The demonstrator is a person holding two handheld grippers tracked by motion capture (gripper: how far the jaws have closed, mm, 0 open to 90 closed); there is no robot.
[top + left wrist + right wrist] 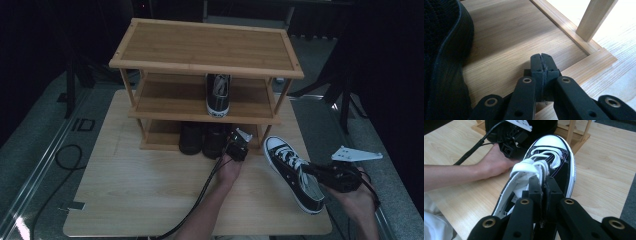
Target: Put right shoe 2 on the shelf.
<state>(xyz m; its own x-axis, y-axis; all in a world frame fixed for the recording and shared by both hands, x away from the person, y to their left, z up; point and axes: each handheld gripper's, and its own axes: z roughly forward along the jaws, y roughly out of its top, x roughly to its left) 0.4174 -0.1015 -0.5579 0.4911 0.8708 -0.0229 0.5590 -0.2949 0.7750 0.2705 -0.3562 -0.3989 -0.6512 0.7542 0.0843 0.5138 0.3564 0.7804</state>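
- Right gripper view: the right gripper (541,183) has its jaws pressed together on the side wall of the black high-top sneaker (554,165), at the collar beside the white laces.
- Risk 1: the grip takes only a thin strip of canvas. The sneaker may swing or slip out when lifted, since its sole hangs well off the grip line.
- Risk 2: the toe may catch the post of the bamboo shoe rack (205,60) when moved toward a shelf.
- Left gripper view: the left gripper (541,65) has its jaws shut on nothing, over the bottom shelf beside a dark shoe (444,57).
- Risk 3: the left hand (229,167) lies near the sneaker's path, so a collision is possible.
- High view: the sneaker rests on the table (140,195), right of the rack, toe toward it.
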